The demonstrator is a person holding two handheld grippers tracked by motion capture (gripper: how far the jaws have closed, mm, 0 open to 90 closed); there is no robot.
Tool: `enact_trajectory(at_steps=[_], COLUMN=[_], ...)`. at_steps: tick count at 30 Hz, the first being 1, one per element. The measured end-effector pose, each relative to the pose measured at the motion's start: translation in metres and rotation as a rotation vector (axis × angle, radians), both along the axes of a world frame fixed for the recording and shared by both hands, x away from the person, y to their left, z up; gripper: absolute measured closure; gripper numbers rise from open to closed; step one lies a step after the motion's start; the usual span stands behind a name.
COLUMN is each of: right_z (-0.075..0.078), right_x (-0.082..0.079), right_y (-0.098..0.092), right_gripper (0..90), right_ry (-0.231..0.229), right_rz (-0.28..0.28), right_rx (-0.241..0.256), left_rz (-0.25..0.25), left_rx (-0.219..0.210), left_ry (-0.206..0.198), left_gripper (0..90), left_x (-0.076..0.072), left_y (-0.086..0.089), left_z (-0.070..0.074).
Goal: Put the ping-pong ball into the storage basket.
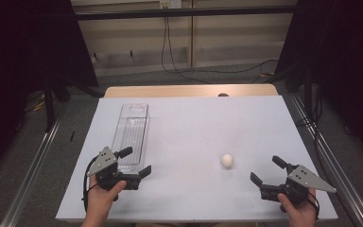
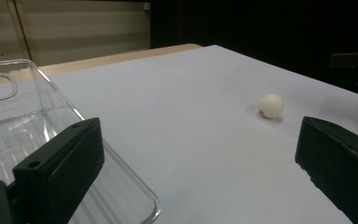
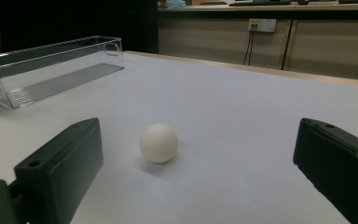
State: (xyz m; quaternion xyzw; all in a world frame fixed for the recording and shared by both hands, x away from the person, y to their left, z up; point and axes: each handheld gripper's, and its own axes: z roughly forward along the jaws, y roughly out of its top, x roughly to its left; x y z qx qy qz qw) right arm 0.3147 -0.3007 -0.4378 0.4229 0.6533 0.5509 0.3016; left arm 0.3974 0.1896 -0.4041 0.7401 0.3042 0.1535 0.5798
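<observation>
White ball (image 3: 158, 143) resting on the bench (image 1: 194, 123), ahead of the right gripper (image 1: 268, 171) and between the lines of its jaws, untouched. Right jaws spread wide, gripping nothing. Left gripper (image 1: 136, 162) likewise with jaws spread wide and empty; one jaw over the near end of a clear plastic bin (image 1: 132, 135), contact not discernible. Ball well off toward the other jaw's side. Hand (image 1: 105, 195) and hand (image 1: 298, 208) holding each gripper at the bench's near edge.

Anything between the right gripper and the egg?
Nothing: bare white sheet lies between the open right gripper and the egg, clearest in the right gripper view.
</observation>
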Motion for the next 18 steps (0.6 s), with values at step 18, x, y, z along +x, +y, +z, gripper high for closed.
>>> enact_trajectory(at_steps=[18], right_z=[0.001], right_x=[0.0], right_y=[0.001], right_gripper=[1.1], right_ry=[-0.005], right_rz=[-0.001], right_rx=[0.002], left_rz=[-0.046], left_rx=[0.016], left_ry=[-0.001], left_gripper=[1.4], left_x=[0.005], left_y=[-0.031], left_z=[0.001])
